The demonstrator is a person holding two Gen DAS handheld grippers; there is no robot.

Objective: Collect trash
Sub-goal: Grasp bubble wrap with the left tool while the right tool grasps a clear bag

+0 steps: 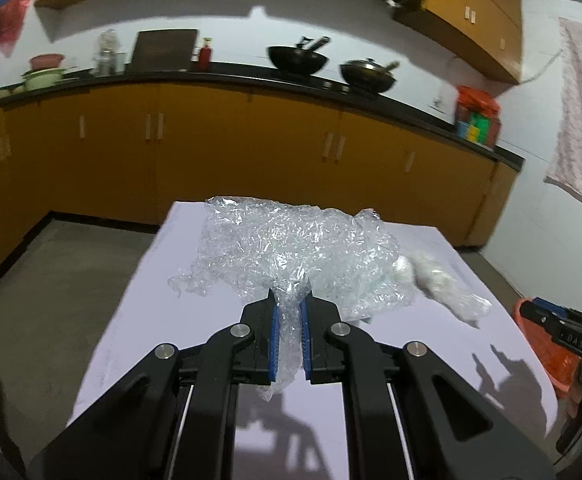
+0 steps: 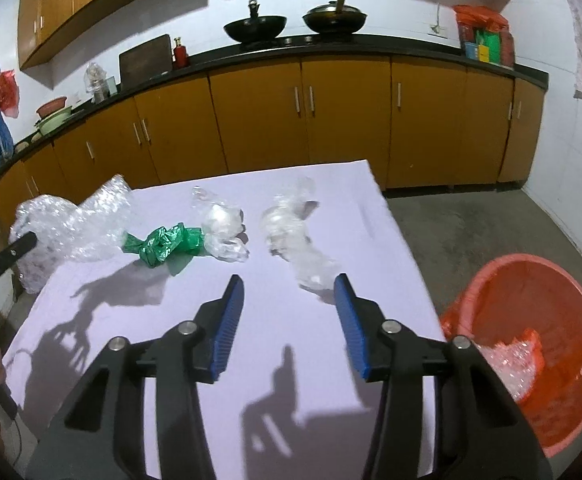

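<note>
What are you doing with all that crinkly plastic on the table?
A person is clearing trash off the table with two hand-held grippers. The left hand-held gripper is shut on a big sheet of clear crumpled plastic. The right hand-held gripper is open, with nothing in it, close to another clear plastic scrap. A green wrapper and a clear bag wait on the table. The red bin beside it already holds some plastic.

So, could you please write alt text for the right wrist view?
The open right gripper hovers over a lilac table near clear plastic trash, a green wrapper and a red bin on the floor. At far left, the left gripper holds a crumpled clear sheet.
</note>
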